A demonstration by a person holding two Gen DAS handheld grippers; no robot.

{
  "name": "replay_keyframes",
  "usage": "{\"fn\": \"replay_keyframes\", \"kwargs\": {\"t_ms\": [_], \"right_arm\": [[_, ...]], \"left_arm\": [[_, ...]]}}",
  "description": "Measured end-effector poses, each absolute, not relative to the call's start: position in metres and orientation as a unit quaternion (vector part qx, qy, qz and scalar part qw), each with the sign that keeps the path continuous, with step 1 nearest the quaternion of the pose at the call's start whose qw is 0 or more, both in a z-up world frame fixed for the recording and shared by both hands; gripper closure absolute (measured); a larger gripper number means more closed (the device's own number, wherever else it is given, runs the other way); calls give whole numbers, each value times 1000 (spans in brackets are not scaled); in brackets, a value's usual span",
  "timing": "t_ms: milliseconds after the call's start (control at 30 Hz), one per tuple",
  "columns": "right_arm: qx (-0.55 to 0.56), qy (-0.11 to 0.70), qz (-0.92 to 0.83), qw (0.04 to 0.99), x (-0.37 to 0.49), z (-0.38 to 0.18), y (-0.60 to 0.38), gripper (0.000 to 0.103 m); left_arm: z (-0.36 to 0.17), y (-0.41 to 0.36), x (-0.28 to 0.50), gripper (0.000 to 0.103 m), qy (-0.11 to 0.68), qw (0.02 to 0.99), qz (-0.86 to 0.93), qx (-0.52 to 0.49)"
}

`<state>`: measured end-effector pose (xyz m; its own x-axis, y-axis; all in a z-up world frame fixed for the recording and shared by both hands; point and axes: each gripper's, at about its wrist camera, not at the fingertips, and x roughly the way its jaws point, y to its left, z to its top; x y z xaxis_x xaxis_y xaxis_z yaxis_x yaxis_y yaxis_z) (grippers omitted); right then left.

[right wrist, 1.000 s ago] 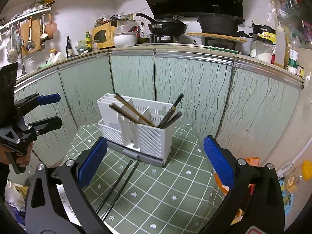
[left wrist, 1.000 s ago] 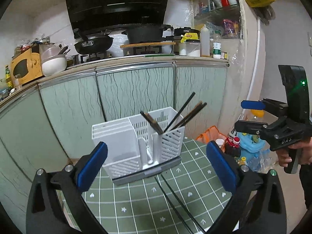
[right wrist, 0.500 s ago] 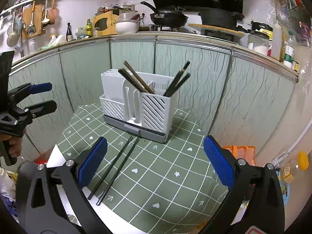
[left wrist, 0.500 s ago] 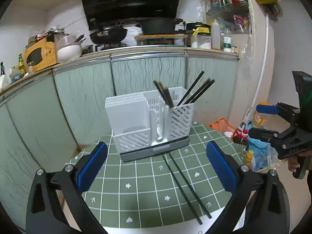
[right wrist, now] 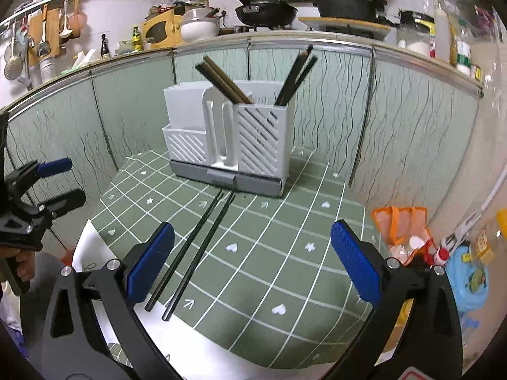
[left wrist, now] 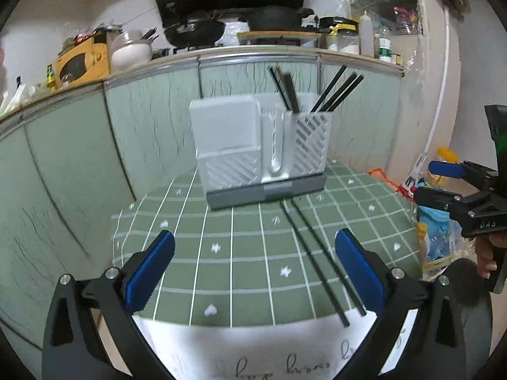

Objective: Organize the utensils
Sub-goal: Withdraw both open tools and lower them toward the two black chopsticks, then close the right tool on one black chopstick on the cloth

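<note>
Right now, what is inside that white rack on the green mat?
The white rack holds brown chopsticks leaning left and black chopsticks leaning right in its slatted compartment. Their lower ends are hidden by the walls, and the solid left section's contents cannot be seen.

holder (right wrist: 234,133): white slatted, grey base, upright on green mat | chopsticks in holder (right wrist: 293,76): dark pair leaning right, brown pair (right wrist: 221,77) leaning left | loose chopsticks (right wrist: 193,250): two black, flat on mat, side by side, before holder

Even indoor light, soft shadows, left view motion-blurred (right sharper), fisheye bending, dark corners
</note>
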<state>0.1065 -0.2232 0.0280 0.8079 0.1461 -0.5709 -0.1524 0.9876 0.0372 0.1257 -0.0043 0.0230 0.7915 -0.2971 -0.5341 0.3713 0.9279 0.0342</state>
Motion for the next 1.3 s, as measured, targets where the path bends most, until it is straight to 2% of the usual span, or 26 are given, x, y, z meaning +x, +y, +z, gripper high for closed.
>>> {"fn": "replay_keyframes", "kwargs": {"t_ms": [467,567,967,1033,1167,1300], "right_arm": [[-18,321,68,944,94,-32,-183,9],[-17,331,66,941,94,-45,-173,14],[-27,366,61,928,105,-81,-139,52],[-28,369,58,927,107,-86,-137,61],[-23,373,52,926,109,-93,-136,71],[-14,373,51,926,110,-93,-139,91]], "left_arm": [[-25,16,108,4,289,948,-127,46],[-30,17,106,4,289,949,-114,53],[-34,30,100,4,294,950,-96,33],[-35,30,100,4,298,949,-96,31],[-36,29,100,4,301,947,-106,29],[-37,24,100,4,303,946,-111,36]]}}
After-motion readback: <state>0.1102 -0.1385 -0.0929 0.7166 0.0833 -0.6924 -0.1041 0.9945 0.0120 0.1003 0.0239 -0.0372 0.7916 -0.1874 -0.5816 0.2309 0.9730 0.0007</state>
